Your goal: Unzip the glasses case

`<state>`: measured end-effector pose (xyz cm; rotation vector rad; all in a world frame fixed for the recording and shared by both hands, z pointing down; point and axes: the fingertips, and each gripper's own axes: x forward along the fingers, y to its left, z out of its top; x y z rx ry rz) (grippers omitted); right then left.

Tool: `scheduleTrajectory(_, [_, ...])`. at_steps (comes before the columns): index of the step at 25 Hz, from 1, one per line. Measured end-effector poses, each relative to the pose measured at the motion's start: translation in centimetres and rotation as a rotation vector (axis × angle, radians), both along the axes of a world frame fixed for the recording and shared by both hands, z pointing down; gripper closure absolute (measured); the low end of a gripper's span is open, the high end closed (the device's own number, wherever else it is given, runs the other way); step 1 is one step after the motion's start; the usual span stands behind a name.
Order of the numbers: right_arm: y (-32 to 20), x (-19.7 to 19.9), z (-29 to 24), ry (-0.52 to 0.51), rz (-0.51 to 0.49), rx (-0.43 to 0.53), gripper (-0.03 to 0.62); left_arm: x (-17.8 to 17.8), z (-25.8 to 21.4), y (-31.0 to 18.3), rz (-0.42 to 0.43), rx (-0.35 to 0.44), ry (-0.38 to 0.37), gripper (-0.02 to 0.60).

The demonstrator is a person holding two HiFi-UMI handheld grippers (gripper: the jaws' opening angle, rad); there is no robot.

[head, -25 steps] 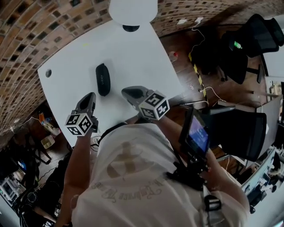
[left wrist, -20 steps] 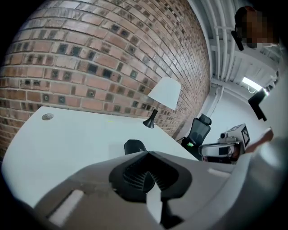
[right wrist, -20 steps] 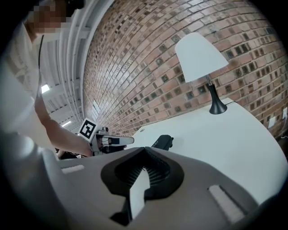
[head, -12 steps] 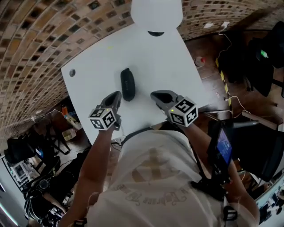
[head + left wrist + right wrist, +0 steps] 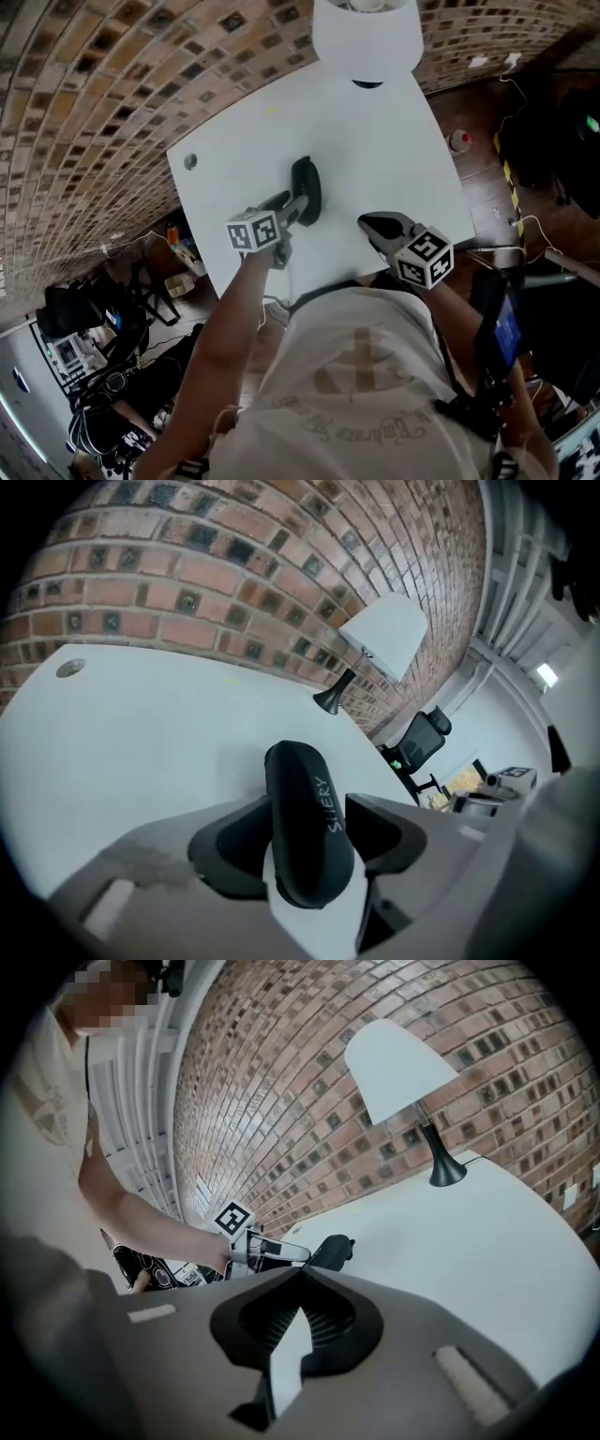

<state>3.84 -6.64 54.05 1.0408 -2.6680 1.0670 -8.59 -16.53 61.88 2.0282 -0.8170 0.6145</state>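
The left tongs (image 5: pixel 292 208) reached down over the white worktop (image 5: pixel 375 141), and their jaws had just been opening. They stood wide, one on each side of the black glasses case (image 5: pixel 307 822). The case lay flat between them, its near end within the jaws and its far end reaching out past their tips. It showed white lettering along its top. The right tongs (image 5: pixel 298 1279) were closed tight with nothing in them, off to the right of the left tongs and apart from the case. Beyond both tongs, a white lamp (image 5: pixel 367 37) stood at the worktop's far edge.
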Motion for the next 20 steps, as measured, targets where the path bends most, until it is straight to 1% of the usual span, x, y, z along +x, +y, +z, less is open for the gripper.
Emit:
scheduleTrajectory(2, [0.4, 0.3, 0.1, -0.004, 0.005, -0.005, 0.586, 0.2, 0.7, -0.5, 0.003, -0.031, -0.006, 0.305])
scheduleTrajectory(4, [0.8, 0.7, 0.3, -0.006, 0.011, -0.012, 0.585, 0.6, 1.3, -0.6, 0.007, -0.07, 0.003, 0.269])
scheduleTrajectory(6, [1.0, 1.3, 0.6, -0.006, 0.018, -0.02, 0.586, 1.2, 1.7, -0.6, 0.011, -0.103, 0.01, 0.265])
scheduleTrajectory(8, [1.1, 1.9, 0.8, -0.009, 0.027, -0.028, 0.586, 1.8, 2.2, -0.4, 0.025, -0.127, 0.005, 0.247])
scheduleTrajectory(14, [0.7, 3.1, 1.1, -0.02, 0.049, -0.044, 0.586, 3.6, 3.2, -0.1, 0.07, -0.189, 0.004, 0.227])
scheduleTrajectory(20, [0.5, 3.8, 1.2, -0.026, 0.059, -0.058, 0.586, 4.3, 3.4, -0.2, 0.091, -0.225, -0.007, 0.232])
